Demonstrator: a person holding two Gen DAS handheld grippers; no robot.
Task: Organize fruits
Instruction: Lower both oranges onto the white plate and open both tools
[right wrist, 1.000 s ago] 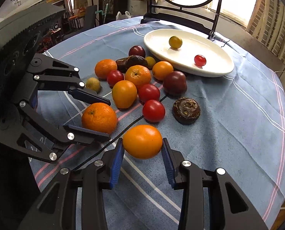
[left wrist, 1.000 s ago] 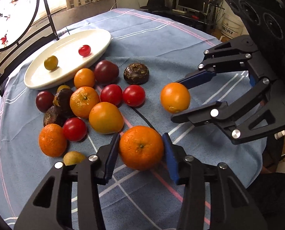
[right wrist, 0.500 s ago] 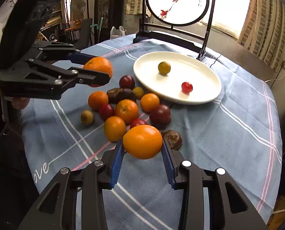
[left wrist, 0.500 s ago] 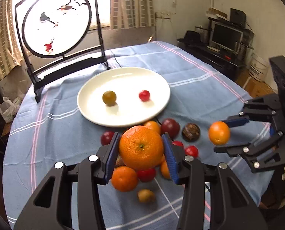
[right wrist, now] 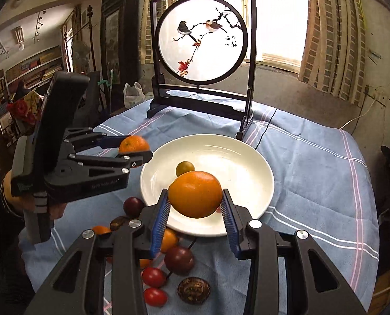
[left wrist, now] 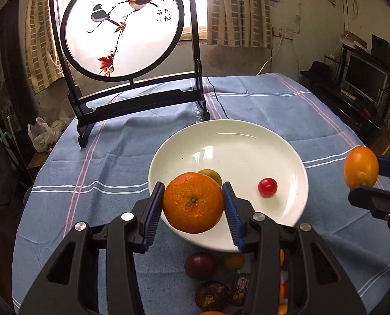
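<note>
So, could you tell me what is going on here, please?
A person is sorting fruit with two handheld grippers. The left gripper holds a rough orange above the near rim of the white plate; the right gripper holds a smooth orange there too. The plate already has a red tomato and a yellow one.

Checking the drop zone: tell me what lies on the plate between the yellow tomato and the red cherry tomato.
Nothing: bare white plate separates the yellow tomato from the red cherry tomato, seen in the left wrist view.
</note>
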